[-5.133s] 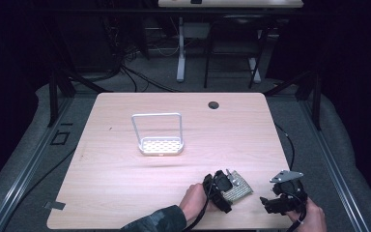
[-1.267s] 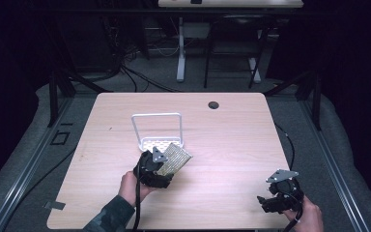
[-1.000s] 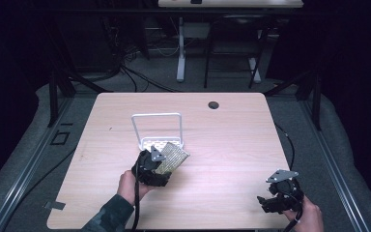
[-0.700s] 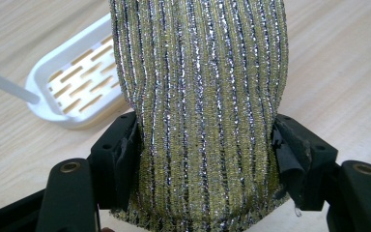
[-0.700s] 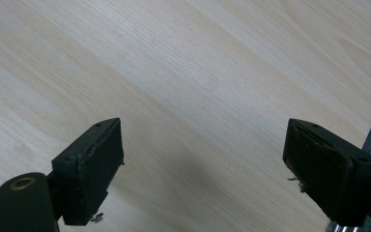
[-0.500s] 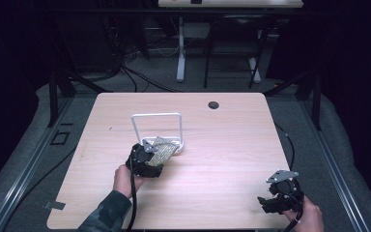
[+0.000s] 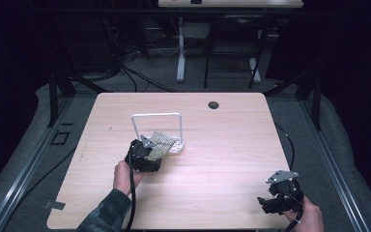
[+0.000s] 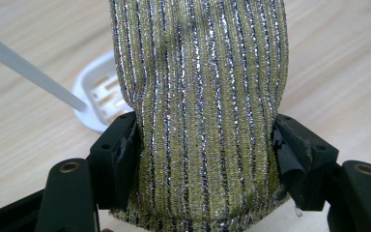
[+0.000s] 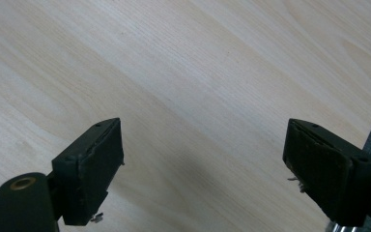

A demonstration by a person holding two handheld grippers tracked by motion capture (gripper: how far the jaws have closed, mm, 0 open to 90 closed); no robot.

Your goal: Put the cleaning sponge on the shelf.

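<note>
We carry the sponge (image 8: 200, 96), clamped in our left gripper (image 7: 145, 155), from five o'clock onto the rack (image 7: 176, 145); release comes next.

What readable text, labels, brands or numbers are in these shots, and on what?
None readable.
Glittery striped sponge: no label or print on the face in view.
White rack: plain, no marking.
Left tongs and right tongs: no brand or number legible.
Table: bare wood grain, no sticker.
</note>
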